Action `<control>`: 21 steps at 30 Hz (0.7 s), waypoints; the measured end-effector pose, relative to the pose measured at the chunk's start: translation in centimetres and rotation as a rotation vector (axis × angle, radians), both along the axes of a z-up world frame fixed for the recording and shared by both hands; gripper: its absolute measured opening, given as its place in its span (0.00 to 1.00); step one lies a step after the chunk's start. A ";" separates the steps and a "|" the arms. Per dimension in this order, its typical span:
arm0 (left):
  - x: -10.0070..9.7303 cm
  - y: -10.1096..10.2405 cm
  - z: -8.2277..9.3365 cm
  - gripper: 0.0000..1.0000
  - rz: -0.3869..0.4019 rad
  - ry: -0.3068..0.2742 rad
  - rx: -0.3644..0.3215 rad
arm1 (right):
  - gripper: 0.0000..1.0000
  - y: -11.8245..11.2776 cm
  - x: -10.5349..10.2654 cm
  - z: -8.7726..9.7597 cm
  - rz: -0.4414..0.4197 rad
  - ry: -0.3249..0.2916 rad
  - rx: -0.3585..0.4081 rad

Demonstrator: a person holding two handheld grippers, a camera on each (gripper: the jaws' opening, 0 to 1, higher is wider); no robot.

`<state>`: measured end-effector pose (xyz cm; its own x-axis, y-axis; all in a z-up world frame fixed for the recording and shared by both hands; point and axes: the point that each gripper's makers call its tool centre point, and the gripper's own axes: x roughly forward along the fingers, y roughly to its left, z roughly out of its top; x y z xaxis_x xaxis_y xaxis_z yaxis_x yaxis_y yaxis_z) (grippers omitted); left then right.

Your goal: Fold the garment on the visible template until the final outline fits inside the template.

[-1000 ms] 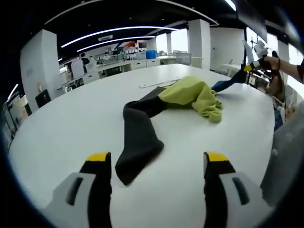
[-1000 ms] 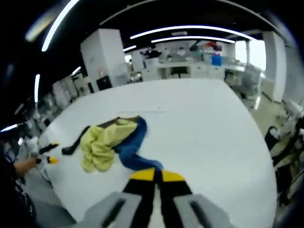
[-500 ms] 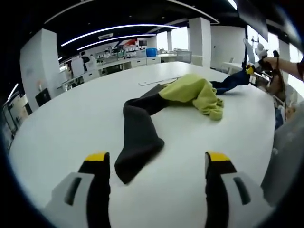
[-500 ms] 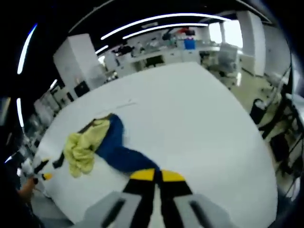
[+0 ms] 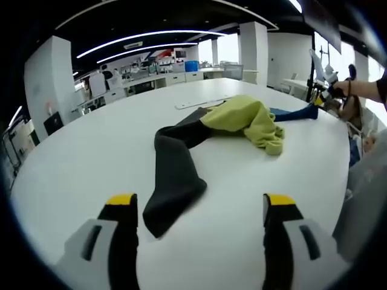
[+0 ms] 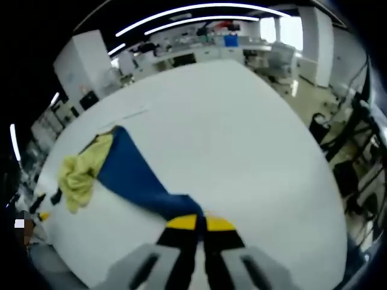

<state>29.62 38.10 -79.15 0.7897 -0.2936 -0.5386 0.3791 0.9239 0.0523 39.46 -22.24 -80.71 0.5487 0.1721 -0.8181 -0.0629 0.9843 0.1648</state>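
A crumpled garment lies on the white table (image 5: 72, 163): a dark grey sleeve (image 5: 172, 181), a yellow-green middle (image 5: 242, 118) and a blue sleeve (image 5: 293, 113). My left gripper (image 5: 199, 202) hovers open just short of the grey sleeve's end, holding nothing. My right gripper (image 6: 201, 222) is shut on the end of the blue sleeve (image 6: 136, 181), which stretches taut from the yellow-green heap (image 6: 75, 178). In the left gripper view that gripper (image 5: 326, 75) shows at the far right, held by a hand. A thin template line (image 5: 202, 104) lies on the table behind the garment.
The table's rounded edge runs close on the right, beside a person's grey clothing (image 5: 366, 193). White pillars and workbenches (image 5: 151, 78) stand at the back. Dark stands and chairs (image 6: 338, 139) sit on the floor beyond the table edge.
My right gripper has drawn the blue sleeve out away from the heap, so it now lies stretched and broad. The left gripper and grey sleeve have hardly moved.
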 end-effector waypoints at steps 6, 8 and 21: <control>-0.2 0.0 -0.1 0.84 -0.005 0.013 0.012 | 0.00 -1.3 0.3 -1.6 -0.009 0.060 -0.037; -0.2 0.1 -0.2 0.84 -0.003 0.017 0.013 | 0.00 -1.9 0.5 -2.2 -0.019 0.083 -0.055; -0.2 0.3 -0.1 0.85 0.000 0.024 0.023 | 0.00 -3.6 2.3 -3.9 -0.032 0.082 -0.156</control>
<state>29.41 38.39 -79.24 0.7762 -0.2813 -0.5642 0.3808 0.9224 0.0640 41.76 -25.88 -84.59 0.4823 0.0233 -0.8757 -0.0236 0.9996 0.0136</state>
